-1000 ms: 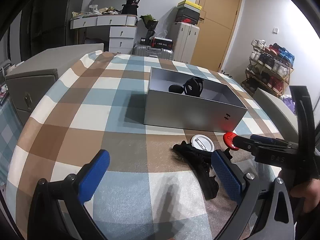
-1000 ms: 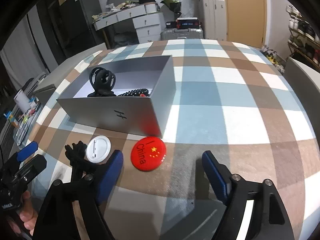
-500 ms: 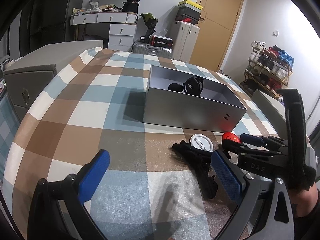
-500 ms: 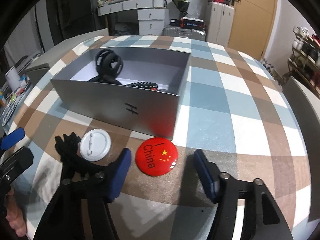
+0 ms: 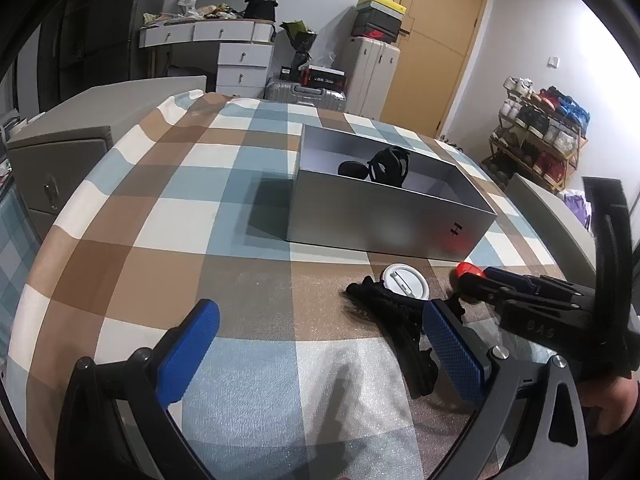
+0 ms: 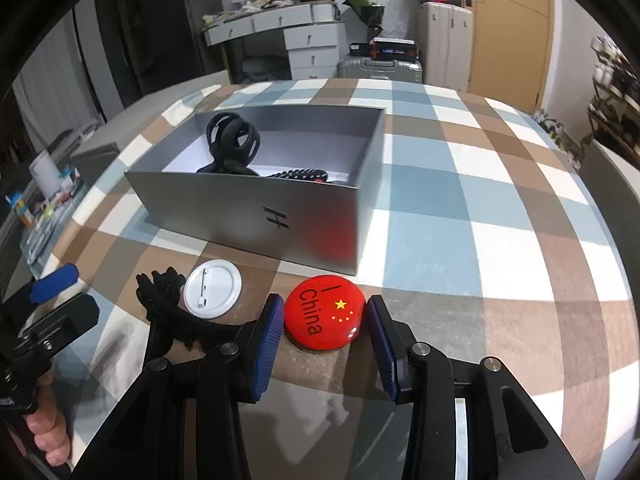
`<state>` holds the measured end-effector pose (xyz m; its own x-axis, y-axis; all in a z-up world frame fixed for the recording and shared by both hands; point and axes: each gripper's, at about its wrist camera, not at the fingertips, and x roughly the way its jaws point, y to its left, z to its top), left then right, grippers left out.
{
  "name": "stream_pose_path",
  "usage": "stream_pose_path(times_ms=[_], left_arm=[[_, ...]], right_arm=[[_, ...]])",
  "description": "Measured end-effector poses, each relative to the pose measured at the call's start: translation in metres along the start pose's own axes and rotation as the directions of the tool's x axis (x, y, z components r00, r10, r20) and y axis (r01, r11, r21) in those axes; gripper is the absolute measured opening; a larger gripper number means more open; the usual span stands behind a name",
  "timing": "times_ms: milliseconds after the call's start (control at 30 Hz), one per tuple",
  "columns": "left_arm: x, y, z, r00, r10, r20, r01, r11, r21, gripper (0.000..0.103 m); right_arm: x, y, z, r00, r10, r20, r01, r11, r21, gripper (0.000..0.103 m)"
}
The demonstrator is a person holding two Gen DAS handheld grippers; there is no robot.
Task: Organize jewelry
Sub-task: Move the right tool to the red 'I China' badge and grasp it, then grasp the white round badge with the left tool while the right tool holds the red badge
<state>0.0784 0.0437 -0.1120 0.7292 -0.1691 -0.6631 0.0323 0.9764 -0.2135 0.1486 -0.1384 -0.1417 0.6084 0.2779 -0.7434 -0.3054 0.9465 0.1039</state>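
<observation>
Red badge [image 6: 324, 312] shows "China" only from right wrist.

Worktop [image 6: 500, 208] cloth was checked: brown, pale blue, white. Box [image 6: 248, 216] was matte silver-grey with a black "H" mark, white inside. Round badge [image 6: 325, 312] was glossy red with black "I China" text and yellow stars. Second badge [image 6: 213, 288] showed a plain white back. Hair clip [image 6: 234, 140] in the box was black; clip [image 5: 400, 332] on the cloth also black. Both tools were black with blue ribbed pads: right tool [image 6: 325, 344], left tool [image 5: 320, 344].
</observation>
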Motion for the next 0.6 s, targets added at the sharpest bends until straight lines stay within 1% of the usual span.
stream_pose_path(times_ms=[67, 133, 233, 367, 400, 467, 533, 600], left_arm=[[0.002, -0.002, 0.004, 0.999, -0.039, -0.031, 0.039, 0.999, 0.022, 0.099], [0.002, -0.004, 0.009, 0.998, -0.056, -0.038, 0.057, 0.998, 0.031, 0.099], [0.003, -0.014, 0.019, 0.993, -0.104, -0.063, 0.108, 0.993, 0.056, 0.099], [0.014, -0.032, 0.035, 0.983, -0.137, -0.120, 0.153, 0.979, 0.133, 0.099], [0.016, -0.035, 0.038, 0.983, -0.132, -0.130, 0.151, 0.977, 0.148, 0.099], [0.026, -0.045, 0.043, 0.977, -0.115, -0.180, 0.150, 0.969, 0.195, 0.099], [0.032, -0.055, 0.047, 0.974, -0.110, -0.197, 0.156, 0.959, 0.235, 0.099], [0.039, -0.062, 0.048, 0.970, -0.082, -0.230, 0.144, 0.952, 0.271, 0.099]], right_arm=[[-0.006, -0.005, -0.002, 1.000, 0.019, 0.016, -0.019, 1.000, 0.023, 0.041], [-0.012, -0.010, -0.005, 0.999, 0.027, 0.029, -0.028, 0.999, 0.038, 0.041], [-0.019, -0.018, -0.010, 0.998, 0.038, 0.045, -0.041, 0.997, 0.070, 0.042], [-0.027, -0.029, -0.016, 0.996, 0.067, 0.051, -0.073, 0.991, 0.114, 0.042], [-0.029, -0.031, -0.017, 0.996, 0.070, 0.058, -0.076, 0.990, 0.118, 0.042], [-0.033, -0.034, -0.019, 0.995, 0.075, 0.069, -0.083, 0.989, 0.126, 0.042], [-0.036, -0.037, -0.021, 0.993, 0.085, 0.078, -0.095, 0.987, 0.130, 0.042], [-0.038, -0.039, -0.023, 0.992, 0.094, 0.084, -0.105, 0.986, 0.132, 0.042]])
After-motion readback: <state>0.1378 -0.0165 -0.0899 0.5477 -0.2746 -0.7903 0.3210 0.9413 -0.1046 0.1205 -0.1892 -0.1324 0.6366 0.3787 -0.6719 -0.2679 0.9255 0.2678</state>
